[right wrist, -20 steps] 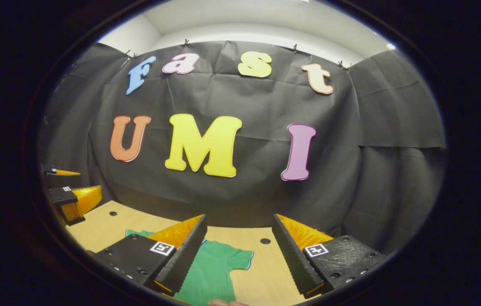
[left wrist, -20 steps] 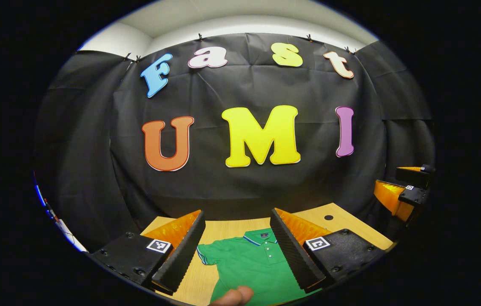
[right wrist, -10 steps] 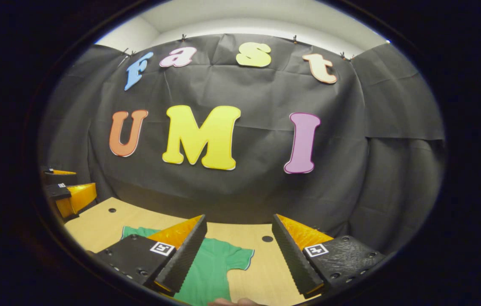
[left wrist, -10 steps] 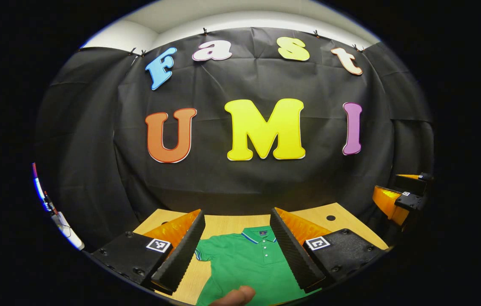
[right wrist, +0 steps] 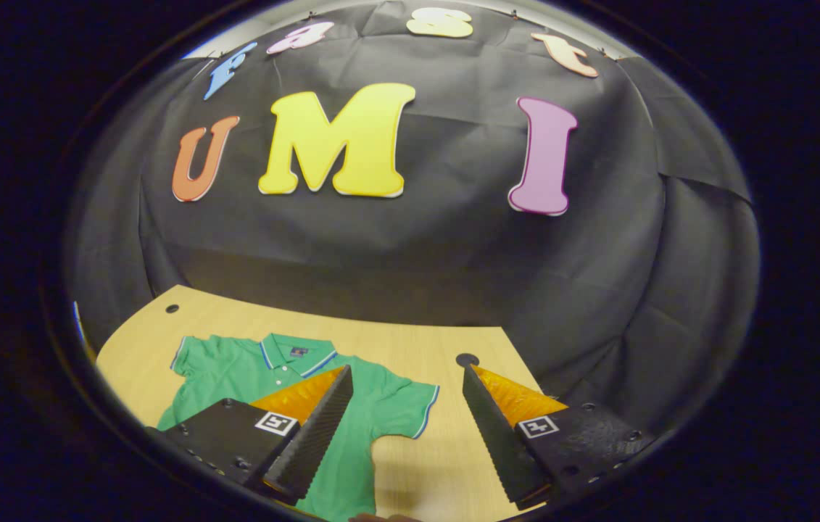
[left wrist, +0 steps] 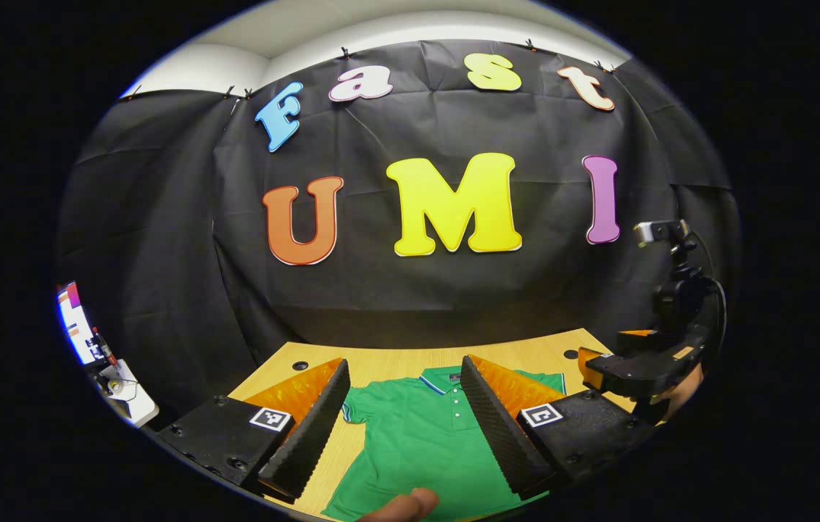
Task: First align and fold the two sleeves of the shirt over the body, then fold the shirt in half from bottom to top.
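In the left gripper view, the left gripper [left wrist: 404, 420] sits at the bottom of the frame with its fingers spread wide, gripping nothing. Between them the green short-sleeved polo shirt [left wrist: 417, 435] lies flat on the light wooden table [left wrist: 380, 360], collar toward the black cloth wall [left wrist: 163, 239]. The right gripper [left wrist: 642, 366] hangs at the right edge.

In the right gripper view, the right gripper [right wrist: 404, 428] is wide open and empty at the bottom, above the table [right wrist: 410, 348]. The shirt [right wrist: 235, 377] lies lower left, one sleeve [right wrist: 410, 406] between the fingers.
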A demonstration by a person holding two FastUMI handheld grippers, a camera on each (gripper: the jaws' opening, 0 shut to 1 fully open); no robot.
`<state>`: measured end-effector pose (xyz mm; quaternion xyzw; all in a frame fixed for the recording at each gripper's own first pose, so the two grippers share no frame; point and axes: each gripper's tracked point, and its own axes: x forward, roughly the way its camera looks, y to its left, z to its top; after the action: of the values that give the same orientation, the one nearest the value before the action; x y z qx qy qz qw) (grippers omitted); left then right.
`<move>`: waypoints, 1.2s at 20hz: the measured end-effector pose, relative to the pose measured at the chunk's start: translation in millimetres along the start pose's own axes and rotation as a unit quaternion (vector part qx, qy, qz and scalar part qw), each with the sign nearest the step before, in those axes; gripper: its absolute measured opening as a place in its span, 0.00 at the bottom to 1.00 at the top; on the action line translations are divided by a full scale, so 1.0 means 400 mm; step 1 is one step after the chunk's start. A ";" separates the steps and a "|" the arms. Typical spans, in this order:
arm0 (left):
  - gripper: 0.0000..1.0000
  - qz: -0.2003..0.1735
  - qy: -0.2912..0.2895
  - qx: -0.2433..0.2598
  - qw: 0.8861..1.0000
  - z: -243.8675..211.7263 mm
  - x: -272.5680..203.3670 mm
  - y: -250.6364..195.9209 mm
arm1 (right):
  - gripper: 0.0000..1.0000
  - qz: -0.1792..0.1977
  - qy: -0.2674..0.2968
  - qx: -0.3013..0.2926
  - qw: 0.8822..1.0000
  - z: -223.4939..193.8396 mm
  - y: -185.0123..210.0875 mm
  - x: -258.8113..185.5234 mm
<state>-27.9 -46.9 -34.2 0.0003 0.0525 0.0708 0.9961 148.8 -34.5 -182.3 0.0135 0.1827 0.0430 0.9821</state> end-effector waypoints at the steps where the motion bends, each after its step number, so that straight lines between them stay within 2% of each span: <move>1: 0.99 0.004 0.001 0.000 1.000 -0.002 -0.014 -0.003 | 0.95 0.001 0.015 0.008 1.000 -0.025 -0.007 0.031; 5: 0.99 0.031 0.013 0.008 0.999 -0.013 -0.066 -0.008 | 0.95 -0.007 0.100 0.045 0.994 -0.159 -0.073 0.160; 7: 0.99 0.048 0.015 0.018 0.999 -0.016 -0.092 -0.004 | 0.94 0.022 0.150 0.049 0.987 -0.230 -0.069 0.221; 11: 0.99 0.079 0.019 0.046 0.996 -0.017 -0.138 -0.002 | 0.93 0.056 0.245 0.073 0.965 -0.333 -0.068 0.321; 12: 0.99 0.080 0.016 0.053 0.995 -0.010 -0.152 -0.014 | 0.88 0.051 0.262 0.080 0.960 -0.351 -0.079 0.339; 13: 0.99 0.082 0.017 0.058 0.995 -0.013 -0.156 -0.017 | 0.93 0.050 0.281 0.096 0.954 -0.369 -0.081 0.370; 15: 0.99 0.083 0.024 0.066 0.994 -0.024 -0.167 -0.027 | 0.82 0.050 0.304 0.127 0.943 -0.377 -0.081 0.394; 17: 0.99 0.085 0.044 0.071 0.993 -0.046 -0.175 -0.027 | 0.81 0.060 0.340 0.161 0.925 -0.380 -0.066 0.412; 19: 0.98 0.094 0.046 0.067 0.992 -0.044 -0.178 -0.018 | 0.72 0.052 0.368 0.168 0.913 -0.392 -0.068 0.437; 20: 0.98 0.094 0.047 0.060 0.993 -0.043 -0.177 -0.020 | 0.71 0.052 0.379 0.178 0.907 -0.392 -0.063 0.447; 21: 0.98 0.096 0.044 0.051 0.993 -0.039 -0.177 -0.021 | 0.71 0.050 0.384 0.184 0.903 -0.387 -0.064 0.458; 23: 0.95 0.096 0.038 0.047 0.994 -0.028 -0.183 -0.025 | 0.58 0.045 0.392 0.188 0.899 -0.384 -0.069 0.475; 24: 0.98 0.098 0.035 0.050 0.993 -0.027 -0.180 -0.024 | 0.53 0.051 0.398 0.195 0.895 -0.382 -0.061 0.477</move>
<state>-98.6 -66.9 -37.6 0.0523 0.0903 0.1652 0.9807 273.3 -40.2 -394.0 0.1961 0.5622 0.0580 0.8013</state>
